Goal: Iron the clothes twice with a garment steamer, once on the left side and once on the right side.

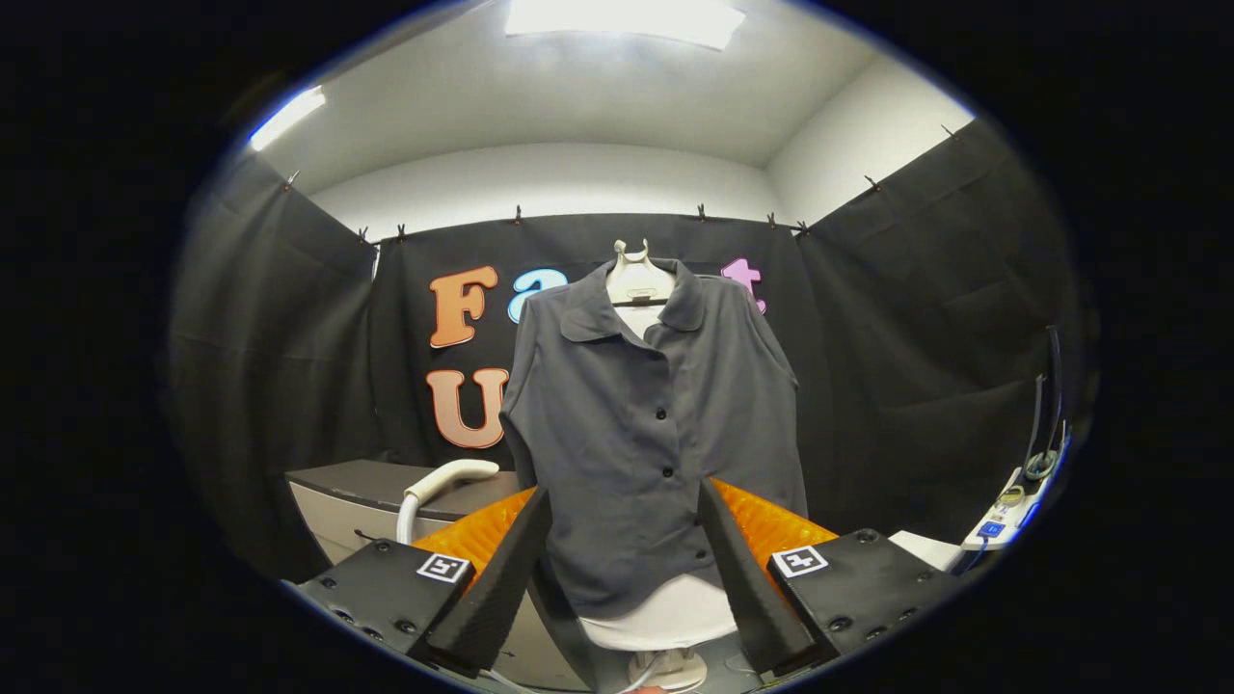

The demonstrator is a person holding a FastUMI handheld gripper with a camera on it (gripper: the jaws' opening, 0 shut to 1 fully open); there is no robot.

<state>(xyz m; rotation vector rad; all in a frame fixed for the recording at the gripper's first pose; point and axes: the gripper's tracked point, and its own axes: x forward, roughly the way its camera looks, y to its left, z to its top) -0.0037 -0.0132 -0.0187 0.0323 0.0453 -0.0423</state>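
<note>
The gripper (625, 569) is facing the grey shirt (646, 424) hanging upright on a mannequin, jaws spread and holding nothing; the steamer head (445, 479) is lying on the table (357, 479), ahead-left.

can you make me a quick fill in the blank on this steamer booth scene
1. The grey shirt hangs on a ____ mannequin torso.
2. The gripper has its fingers ____, with the shirt's hem seen between them.
3. The white steamer handle rests on the ____ beside the shirt.

Missing words: white; open; cabinet
</note>
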